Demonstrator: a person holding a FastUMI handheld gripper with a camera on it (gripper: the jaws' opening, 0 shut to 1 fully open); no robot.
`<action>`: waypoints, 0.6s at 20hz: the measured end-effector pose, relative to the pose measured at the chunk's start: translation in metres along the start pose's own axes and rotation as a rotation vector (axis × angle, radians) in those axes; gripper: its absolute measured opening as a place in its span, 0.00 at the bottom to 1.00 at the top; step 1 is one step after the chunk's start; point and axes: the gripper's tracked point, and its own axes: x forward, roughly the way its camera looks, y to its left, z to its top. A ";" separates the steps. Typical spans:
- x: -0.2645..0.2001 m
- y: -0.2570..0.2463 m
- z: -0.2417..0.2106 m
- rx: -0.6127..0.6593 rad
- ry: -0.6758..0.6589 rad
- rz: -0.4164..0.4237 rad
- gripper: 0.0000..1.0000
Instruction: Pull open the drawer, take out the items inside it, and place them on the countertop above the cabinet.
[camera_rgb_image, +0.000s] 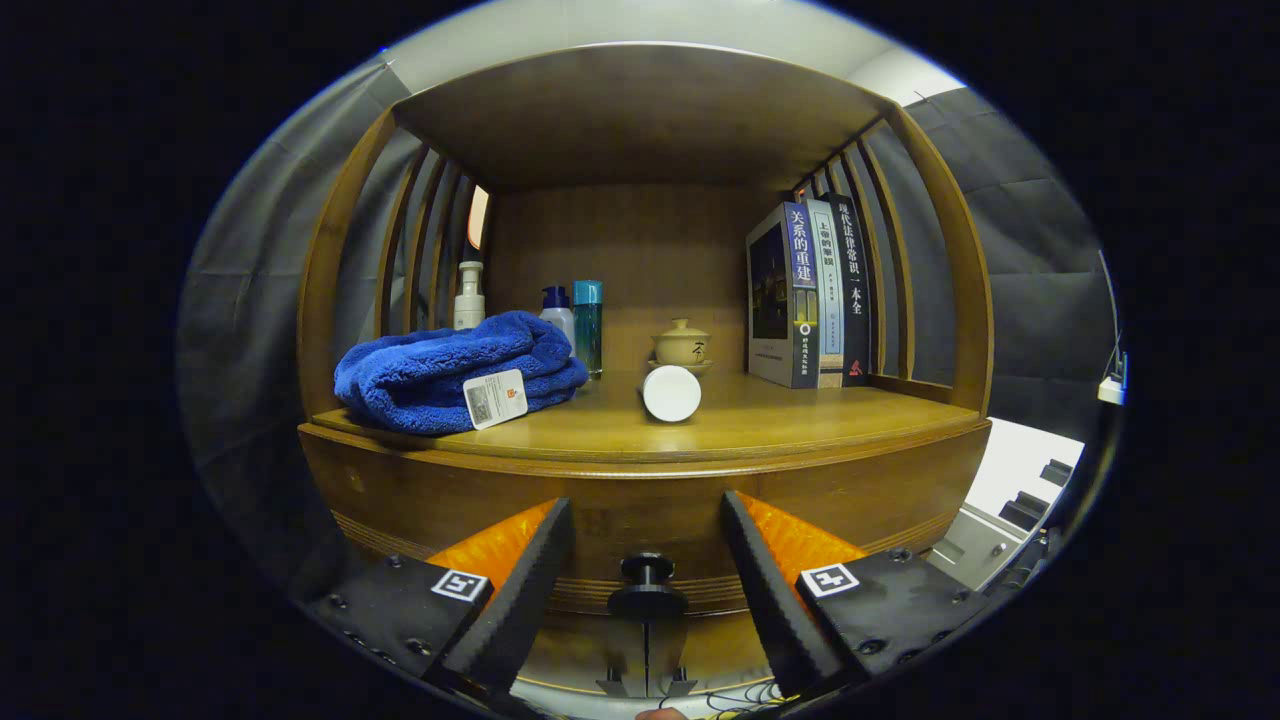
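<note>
I've got the drawer knob (647, 583) sitting between my gripper (648, 540) fingers, which stand spread apart. On the countertop (800, 425), a towel (455, 370) lies at the left edge with bottles (575, 325) behind it. A cylinder (671, 393) lies mid-counter before a teacup (681, 345), books (810, 295) standing right.

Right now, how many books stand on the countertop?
3. The books stand upright side by side at the right of the countertop, beyond the open gripper. More may be hidden behind.
</note>
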 end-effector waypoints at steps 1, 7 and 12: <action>0.001 -0.002 0.002 -0.008 -0.010 -0.012 0.98; -0.026 0.005 0.030 -0.015 -0.076 0.003 0.99; -0.067 0.003 0.058 0.038 -0.108 0.016 0.98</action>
